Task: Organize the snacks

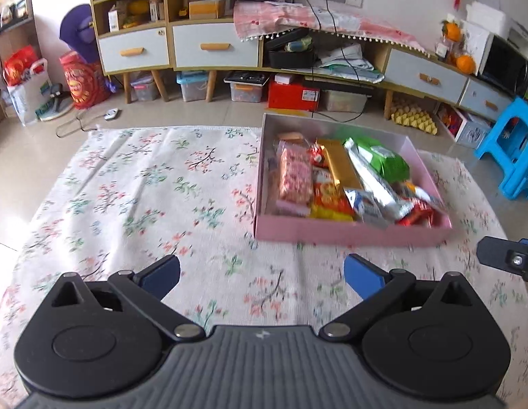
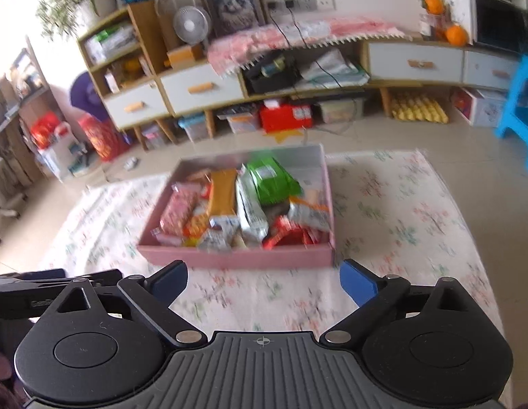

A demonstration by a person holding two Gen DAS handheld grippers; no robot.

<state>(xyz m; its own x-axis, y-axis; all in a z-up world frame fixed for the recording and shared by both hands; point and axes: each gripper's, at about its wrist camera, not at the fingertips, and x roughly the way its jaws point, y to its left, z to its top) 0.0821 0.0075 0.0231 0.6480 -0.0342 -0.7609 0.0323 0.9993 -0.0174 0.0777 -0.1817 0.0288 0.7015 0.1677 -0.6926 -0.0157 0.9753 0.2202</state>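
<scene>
Fingers first: the left gripper has its blue fingers spread wide apart with nothing between them, just flowery cloth underneath. Same deal on the right gripper, fingers wide apart and empty, hanging short of the pink box.

The pink box is the landmark here. It sits on the floral cloth covering the worktop, and all the snacks are piled inside it: a green packet toward the far side, a gold bar in the middle, a pink speckled pack along the left wall, silver wrappers and red ones near the front wall.

What differs between views: in the left wrist view the box is off to the right of the fingers and everything left of it is bare cloth. A bit of the other gripper pokes in right of the box, at the frame edge. In the right wrist view the box is nearly dead ahead, its front wall just beyond the fingertips, and you get the cloth to the right of the box instead. It's blurrier too. That view also shows an orange-and-white packet in the box's right side, and the left gripper's black body shows left of the box, low down.

Behind the box in both: a long cabinet with white drawers, and a blue stool off to the right of the box.
</scene>
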